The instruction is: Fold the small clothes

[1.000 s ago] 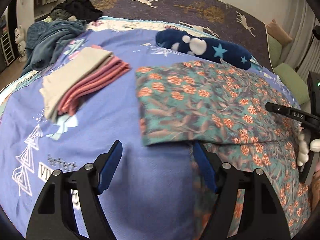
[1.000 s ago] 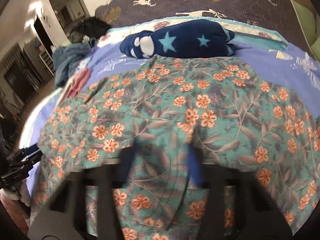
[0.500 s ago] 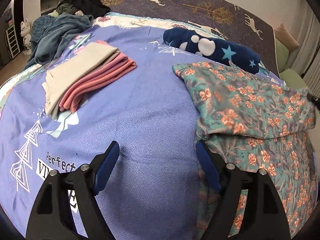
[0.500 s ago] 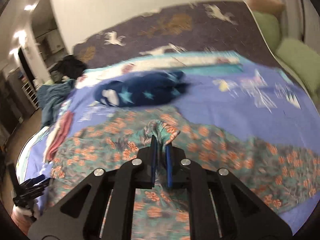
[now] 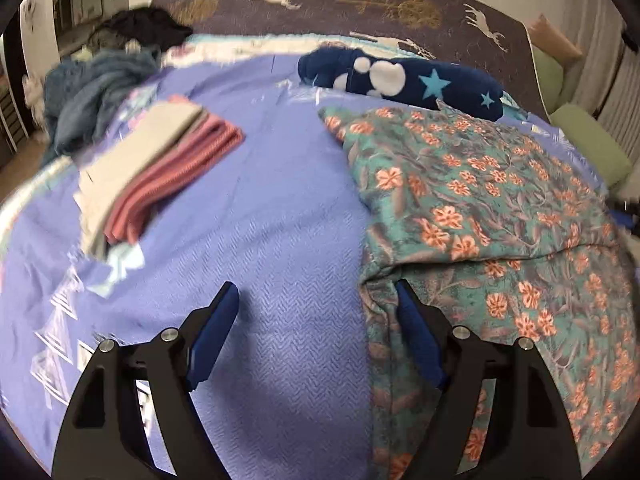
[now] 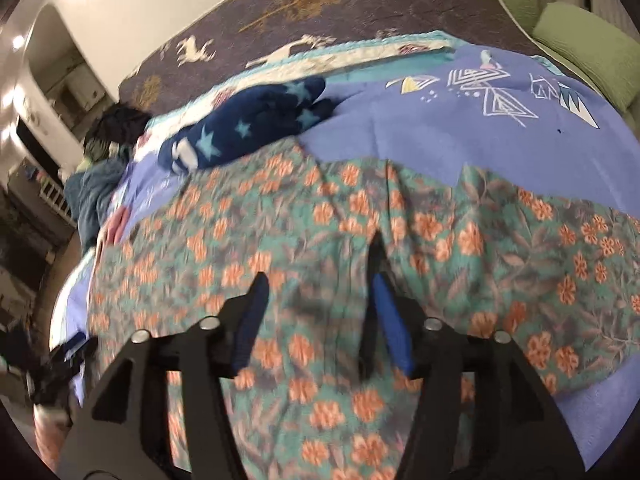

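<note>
A teal garment with orange flowers [image 5: 472, 208] lies folded over on the purple-blue bedspread [image 5: 260, 216], at the right in the left wrist view. Its upper layer overlaps a lower one. My left gripper [image 5: 316, 308] is open and empty, low over the bedspread, its right finger at the garment's left edge. In the right wrist view the same garment [image 6: 500, 248] fills the middle. My right gripper [image 6: 320, 292] is open just above it, holding nothing.
A folded stack of beige and pink-striped clothes [image 5: 160, 168] lies at the left. A navy fleece with stars [image 5: 404, 80] lies behind the garment. A heap of blue and dark clothes [image 5: 100, 80] sits far left. Green cushions [image 6: 580, 40] line the right side.
My right gripper was shut on a pinch of the floral garment, has let it go and opened, and now hovers low over it. The garment's top layer settled flat. My left gripper stayed open.
</note>
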`<state>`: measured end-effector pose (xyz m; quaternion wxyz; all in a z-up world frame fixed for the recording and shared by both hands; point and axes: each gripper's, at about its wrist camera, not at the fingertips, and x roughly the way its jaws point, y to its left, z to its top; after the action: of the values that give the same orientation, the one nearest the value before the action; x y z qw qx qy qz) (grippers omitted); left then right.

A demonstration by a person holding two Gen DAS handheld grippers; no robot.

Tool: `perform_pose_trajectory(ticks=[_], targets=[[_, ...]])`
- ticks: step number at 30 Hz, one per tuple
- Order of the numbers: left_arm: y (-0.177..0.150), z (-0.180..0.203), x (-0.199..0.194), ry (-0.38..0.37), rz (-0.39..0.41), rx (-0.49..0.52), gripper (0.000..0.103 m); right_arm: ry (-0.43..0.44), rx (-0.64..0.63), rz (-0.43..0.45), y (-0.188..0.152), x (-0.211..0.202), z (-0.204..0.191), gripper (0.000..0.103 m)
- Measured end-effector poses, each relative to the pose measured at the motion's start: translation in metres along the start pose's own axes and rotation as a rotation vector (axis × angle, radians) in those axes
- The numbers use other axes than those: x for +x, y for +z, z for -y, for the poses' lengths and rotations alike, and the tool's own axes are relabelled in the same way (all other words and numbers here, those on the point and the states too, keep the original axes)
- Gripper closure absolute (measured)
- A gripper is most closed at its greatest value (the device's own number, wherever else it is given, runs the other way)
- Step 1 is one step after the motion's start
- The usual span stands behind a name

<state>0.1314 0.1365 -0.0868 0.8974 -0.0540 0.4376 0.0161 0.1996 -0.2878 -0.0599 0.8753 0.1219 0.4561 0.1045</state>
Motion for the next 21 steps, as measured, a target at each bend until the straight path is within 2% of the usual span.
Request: perform_pose_trajectory(ticks=[2, 3, 4, 5, 6, 7, 9, 10, 12, 14, 15, 16, 17, 18, 19, 21], targets=[[0.002, -0.007, 0.002, 0.002, -0.003, -0.039, 0.022, -0.002, -0.04, -0.037, -0.01, 0.006, -0.004, 0.037], [0.003, -0.009, 0.003, 0.005, -0.005, -0.056, 0.022, -0.022, -0.065, -0.061, -0.016, 0.012, -0.006, 0.044], [0.004, -0.012, 0.003, 0.015, -0.004, -0.075, 0.022, -0.06, -0.09, -0.064, -0.018, 0.014, -0.009, 0.08], [0.004, -0.014, 0.004, 0.028, -0.004, -0.09, 0.022, -0.077, -0.095, -0.06, -0.018, 0.011, -0.013, 0.093], [0.004, -0.015, 0.004, 0.029, -0.003, -0.1, 0.022, -0.042, -0.071, -0.049, -0.017, 0.005, -0.015, 0.099], [0.004, -0.016, 0.004, 0.031, 0.0, -0.106, 0.022, 0.027, -0.034, -0.008, -0.012, -0.012, -0.017, 0.1], [0.003, -0.017, 0.003, 0.035, 0.005, -0.106, 0.022, 0.041, -0.012, 0.049, -0.007, -0.04, -0.02, 0.1], [0.003, -0.016, 0.003, 0.038, 0.006, -0.105, 0.022, 0.04, -0.007, 0.045, -0.006, -0.045, -0.019, 0.1], [0.003, -0.017, 0.003, 0.045, 0.007, -0.105, 0.022, 0.02, -0.007, -0.05, -0.009, -0.039, -0.011, 0.097], [0.003, -0.017, 0.001, 0.046, 0.013, -0.109, 0.022, -0.105, 0.001, -0.164, -0.022, -0.017, 0.007, 0.092], [0.003, -0.018, 0.0, 0.045, 0.016, -0.112, 0.022, -0.155, 0.017, -0.2, -0.029, -0.01, 0.015, 0.085], [0.002, -0.019, -0.001, 0.044, 0.018, -0.112, 0.022, -0.139, 0.035, -0.199, -0.033, -0.009, 0.02, 0.086], [0.002, -0.019, -0.003, 0.045, 0.019, -0.108, 0.022, -0.088, 0.067, -0.171, -0.035, -0.014, 0.027, 0.084], [0.002, -0.019, -0.005, 0.05, 0.023, -0.101, 0.022, -0.047, 0.099, -0.156, -0.035, -0.019, 0.031, 0.079], [0.002, -0.018, -0.009, 0.058, 0.03, -0.095, 0.022, -0.007, 0.139, -0.135, -0.033, -0.024, 0.036, 0.069], [0.003, -0.017, -0.022, 0.066, 0.062, -0.097, 0.025, 0.025, 0.16, -0.11, -0.026, -0.027, 0.04, 0.056]])
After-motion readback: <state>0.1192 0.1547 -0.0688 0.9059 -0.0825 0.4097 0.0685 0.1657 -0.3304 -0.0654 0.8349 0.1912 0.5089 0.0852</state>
